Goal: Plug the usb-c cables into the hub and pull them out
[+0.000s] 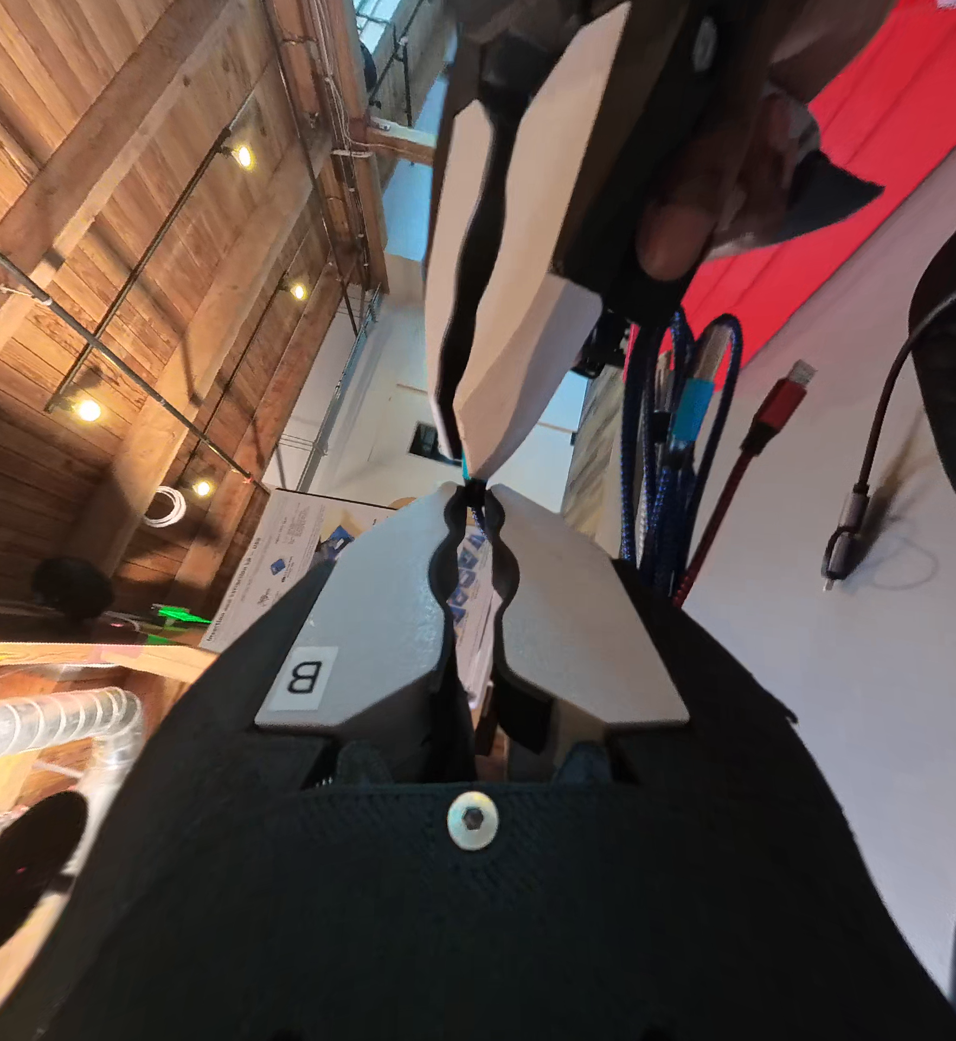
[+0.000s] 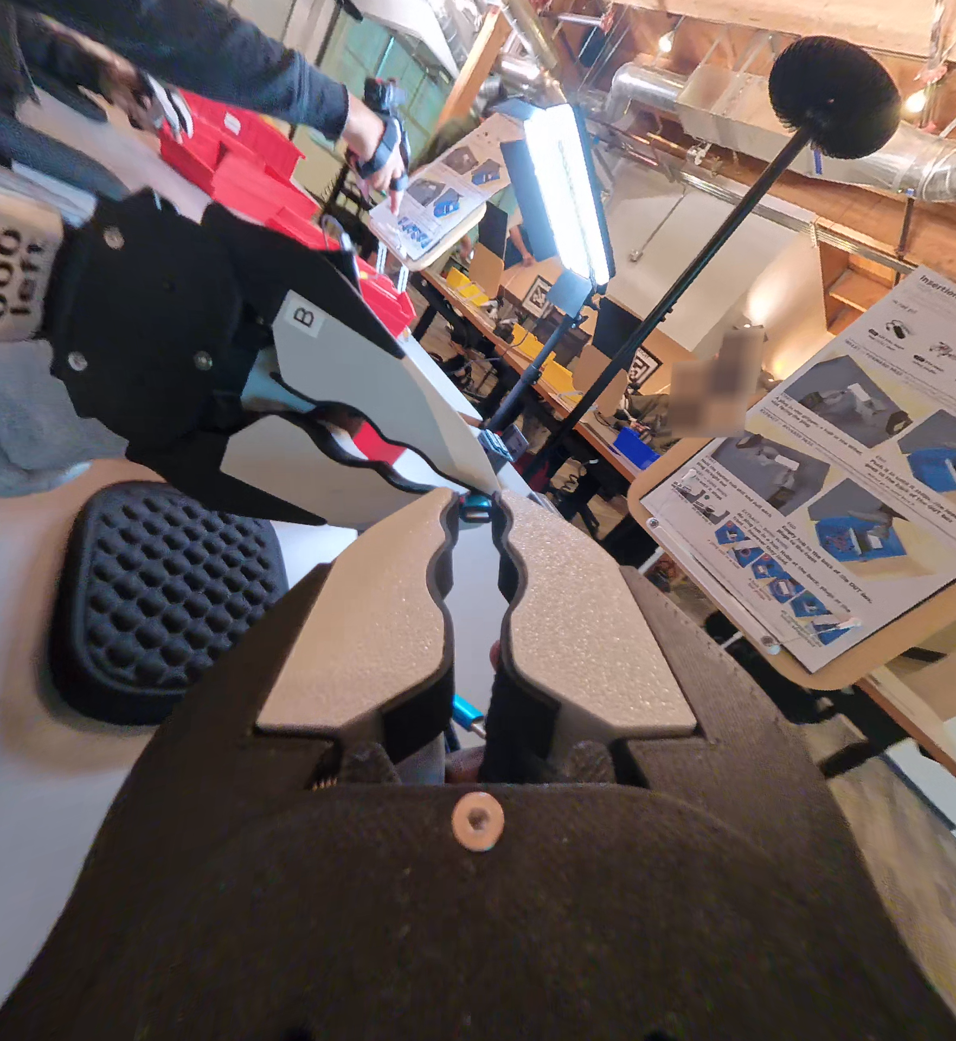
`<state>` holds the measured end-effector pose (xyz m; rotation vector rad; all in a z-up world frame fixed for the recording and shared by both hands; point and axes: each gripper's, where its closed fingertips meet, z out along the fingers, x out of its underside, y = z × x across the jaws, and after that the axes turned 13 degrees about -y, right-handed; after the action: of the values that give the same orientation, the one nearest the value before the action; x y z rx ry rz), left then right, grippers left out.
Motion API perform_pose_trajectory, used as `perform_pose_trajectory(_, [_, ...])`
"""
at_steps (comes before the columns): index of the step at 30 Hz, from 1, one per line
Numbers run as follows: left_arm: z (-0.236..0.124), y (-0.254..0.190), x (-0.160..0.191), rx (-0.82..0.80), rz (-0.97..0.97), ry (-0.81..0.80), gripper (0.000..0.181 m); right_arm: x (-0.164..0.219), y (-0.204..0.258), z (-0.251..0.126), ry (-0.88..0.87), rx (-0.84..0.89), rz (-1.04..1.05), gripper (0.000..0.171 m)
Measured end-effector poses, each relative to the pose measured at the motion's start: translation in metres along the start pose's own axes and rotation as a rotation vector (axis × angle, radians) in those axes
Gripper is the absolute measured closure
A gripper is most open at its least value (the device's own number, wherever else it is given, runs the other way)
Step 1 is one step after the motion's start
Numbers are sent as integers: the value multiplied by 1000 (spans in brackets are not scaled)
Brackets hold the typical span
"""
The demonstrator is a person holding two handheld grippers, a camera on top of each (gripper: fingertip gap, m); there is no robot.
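The left tongs (image 1: 472,490) pinch a blue braided cable (image 1: 478,515) at their tips; the right tongs (image 2: 476,507) clamp a teal plug (image 2: 474,511), tip to tip with the left pair. No hub is clearly visible. With such shallow holds, any twist or sideways pull may let the plug slip free. Spare cables (image 1: 768,428) lie on the tabletop (image 1: 802,648) beside the left tongs.

Black claw (image 1: 472,487), grey fingers (image 1: 385,608), silver screw (image 1: 472,819)
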<state>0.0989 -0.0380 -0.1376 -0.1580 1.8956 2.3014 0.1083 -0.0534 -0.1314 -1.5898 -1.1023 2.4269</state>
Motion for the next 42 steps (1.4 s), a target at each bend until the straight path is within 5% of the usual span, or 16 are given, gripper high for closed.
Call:
perform_pose_trajectory(5, [0, 2, 4, 0, -180, 7, 159, 3, -5, -1, -33, -3, 144, 160])
perform_pose_trajectory(11, [-4, -2, 8, 90, -743, 0, 144, -1, -16, -1, -95, 32, 302, 161])
perform_pose_trajectory(23, [15, -34, 8, 179, -862, -32, 157, 7, -7, 4, -42, -11, 320, 160])
perform_pose_trajectory(34, [23, -1, -5, 138, -1024, -83, 164, -16, -13, 13, -97, -26, 340, 161])
perform_pose_trajectory(42, [22, -25, -1, 128, -871, 39, 167, -10, -9, 7, -88, -24, 335, 161])
